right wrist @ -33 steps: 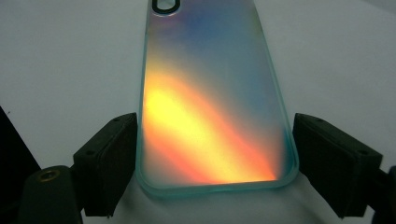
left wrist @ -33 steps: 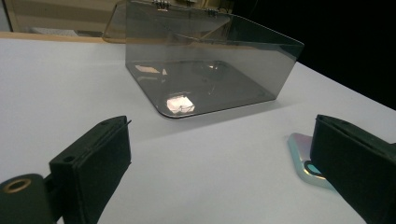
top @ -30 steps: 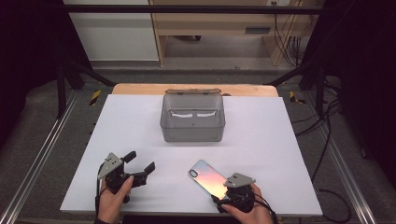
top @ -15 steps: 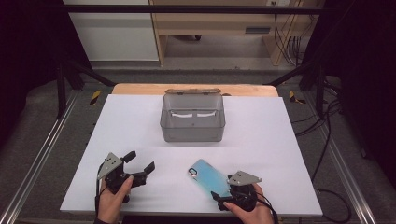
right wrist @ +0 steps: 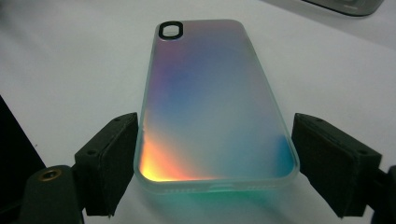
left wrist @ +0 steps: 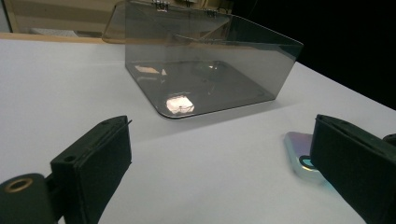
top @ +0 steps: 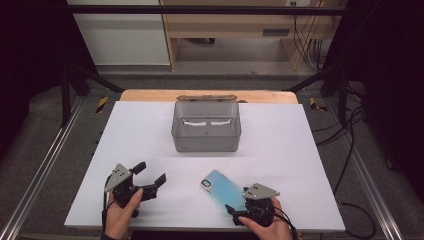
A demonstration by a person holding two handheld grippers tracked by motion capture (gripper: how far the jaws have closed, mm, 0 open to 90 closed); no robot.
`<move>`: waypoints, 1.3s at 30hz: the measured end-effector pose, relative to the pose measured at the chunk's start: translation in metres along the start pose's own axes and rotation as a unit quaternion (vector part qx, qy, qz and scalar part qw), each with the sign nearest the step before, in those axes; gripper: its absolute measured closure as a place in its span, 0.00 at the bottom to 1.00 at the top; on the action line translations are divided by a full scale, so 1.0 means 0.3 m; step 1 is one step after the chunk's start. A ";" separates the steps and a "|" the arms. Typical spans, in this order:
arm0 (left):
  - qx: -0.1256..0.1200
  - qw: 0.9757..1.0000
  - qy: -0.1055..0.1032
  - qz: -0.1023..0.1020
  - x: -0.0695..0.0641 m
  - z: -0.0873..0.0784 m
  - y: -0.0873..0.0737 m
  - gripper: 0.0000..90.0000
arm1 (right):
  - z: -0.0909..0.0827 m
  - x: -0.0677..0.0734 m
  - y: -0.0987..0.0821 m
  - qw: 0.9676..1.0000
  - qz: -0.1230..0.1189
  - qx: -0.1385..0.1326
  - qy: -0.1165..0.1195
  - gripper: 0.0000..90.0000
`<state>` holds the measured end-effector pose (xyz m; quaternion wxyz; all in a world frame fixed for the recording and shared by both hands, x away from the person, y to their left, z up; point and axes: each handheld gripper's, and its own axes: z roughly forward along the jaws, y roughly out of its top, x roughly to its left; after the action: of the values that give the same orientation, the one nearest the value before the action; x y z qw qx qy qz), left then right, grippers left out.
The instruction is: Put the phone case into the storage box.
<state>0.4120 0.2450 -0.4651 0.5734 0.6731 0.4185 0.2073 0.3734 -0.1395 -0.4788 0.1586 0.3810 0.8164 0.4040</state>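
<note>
An iridescent phone case (top: 220, 186) lies flat on the white table (top: 280, 150), camera hole at its far end. My right gripper (top: 239, 201) is open at the front right. Its jaws straddle the case's near end (right wrist: 215, 116), with a narrow gap on each side. At the front left my left gripper (top: 150, 171) is open over bare table, nothing between its jaws (left wrist: 219, 163). From there the case's corner (left wrist: 299, 151) peeks out beside the right jaw.
A clear grey plastic box (top: 206, 127) with its lid tipped back stands at mid-table, toward the far edge, and looks empty (left wrist: 205, 70). A wooden board edge (top: 150, 95) runs behind the white sheet. Metal rails flank the table.
The case's sheen has gone from pink to blue and it has shifted slightly left. My right gripper has drawn back a little toward the front edge. The left gripper has stayed put.
</note>
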 end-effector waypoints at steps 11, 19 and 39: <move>0.000 1.000 -0.002 0.002 -0.003 0.002 0.000 0.06 | -0.008 -0.002 0.007 1.000 0.011 -0.021 0.002 0.19; 0.001 1.000 -0.003 0.002 -0.006 0.004 -0.001 0.06 | -0.004 0.000 0.006 1.000 0.005 -0.015 0.001 0.19; 0.004 1.000 -0.006 0.004 -0.011 0.008 -0.003 0.06 | 0.050 0.019 -0.005 0.999 -0.017 0.047 -0.008 0.18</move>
<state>0.4116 0.2410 -0.4660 0.5725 0.6783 0.4129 0.2042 0.3773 -0.1277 -0.4891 0.1545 0.3770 0.8395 0.3594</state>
